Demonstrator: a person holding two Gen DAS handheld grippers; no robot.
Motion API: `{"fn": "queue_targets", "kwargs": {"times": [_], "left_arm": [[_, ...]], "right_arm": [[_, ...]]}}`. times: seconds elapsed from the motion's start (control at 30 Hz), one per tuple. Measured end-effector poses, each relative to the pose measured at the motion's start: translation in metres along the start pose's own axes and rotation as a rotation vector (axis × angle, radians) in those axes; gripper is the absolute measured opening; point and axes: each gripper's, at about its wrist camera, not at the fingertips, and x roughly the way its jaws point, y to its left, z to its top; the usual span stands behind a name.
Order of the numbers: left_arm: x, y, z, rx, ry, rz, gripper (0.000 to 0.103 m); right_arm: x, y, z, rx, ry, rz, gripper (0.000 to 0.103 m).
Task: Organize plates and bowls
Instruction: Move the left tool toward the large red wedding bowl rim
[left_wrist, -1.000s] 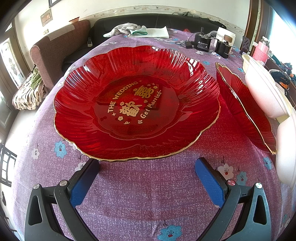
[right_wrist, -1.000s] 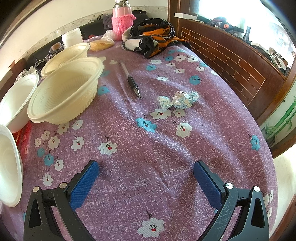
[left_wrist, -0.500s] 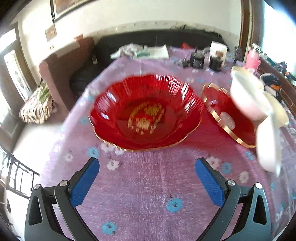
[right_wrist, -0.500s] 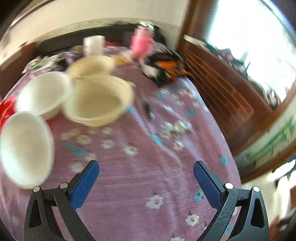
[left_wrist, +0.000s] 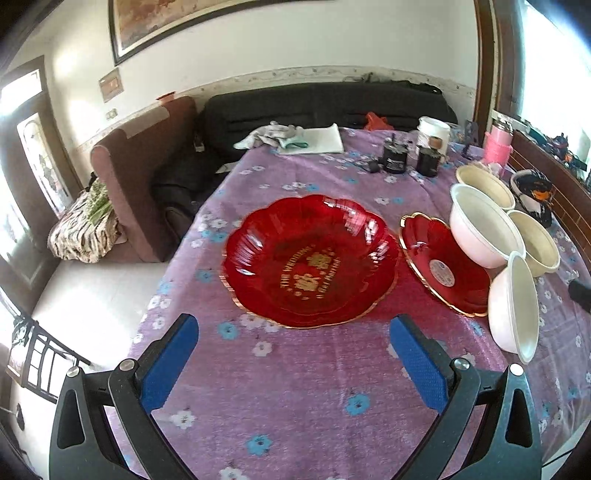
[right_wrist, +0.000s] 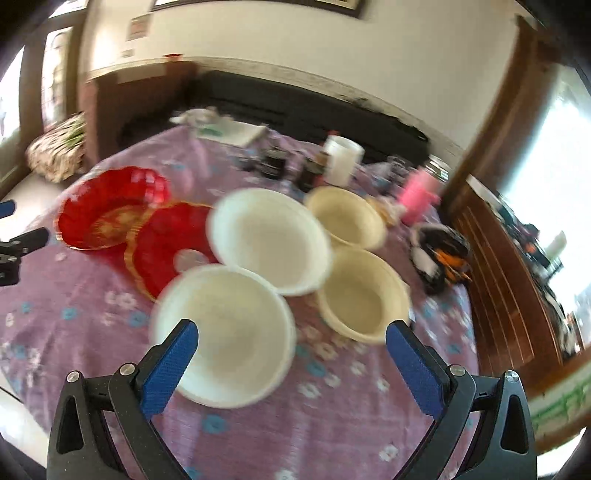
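Two red glass plates and four disposable bowls sit on a table covered with a purple floral cloth (left_wrist: 295, 387). All the dishes appear empty.

Straight ahead of the left gripper (left_wrist: 293, 363) lies the large red plate (left_wrist: 310, 262), scalloped, gold-rimmed, with gold lettering in its middle. Just to its right the small red plate (left_wrist: 443, 266) tilts up, a round sticker on its face. Further right stand the bowls.

From the right gripper (right_wrist: 291, 360), the nearest white bowl (right_wrist: 225, 332) lies just beyond the fingertips, between them. A second white bowl (right_wrist: 271, 238) is just behind it and seems to overlap the small red plate's edge. Two cream bowls follow: one (right_wrist: 364, 295) ahead to the right, another (right_wrist: 345, 218) further back.

Both grippers hang above the cloth with jaws spread wide, gripping nothing.

Compared with a second ago, both cameras have pulled up and back: the large plate looks much smaller, and the right view now faces the bowls rather than bare cloth.
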Motion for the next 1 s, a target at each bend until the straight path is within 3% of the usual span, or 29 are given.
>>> {"fn": "queue_targets", "kwargs": {"times": [0.13, 0.27, 0.53, 0.87, 1.0], "left_arm": [[-0.006, 0.02, -0.004, -0.027, 0.004, 0.022, 0.103], [-0.01, 0.037, -0.011, -0.051, 0.013, 0.044, 0.103], [-0.013, 0.06, -0.023, -0.076, 0.036, 0.076, 0.103], [-0.004, 0.076, -0.022, -0.107, 0.06, 0.08, 0.103], [0.007, 0.081, -0.014, -0.125, 0.09, 0.055, 0.103]], "right_arm": [[-0.002, 0.032, 0.014, -0.047, -0.014, 0.077, 0.102], [0.002, 0.064, 0.024, -0.043, 0.031, 0.218, 0.101], [0.002, 0.119, 0.031, -0.141, 0.024, 0.278, 0.101], [0.008, 0.139, 0.04, -0.193, 0.03, 0.31, 0.101], [0.017, 0.13, 0.053, -0.16, 0.061, 0.401, 0.09]]}}
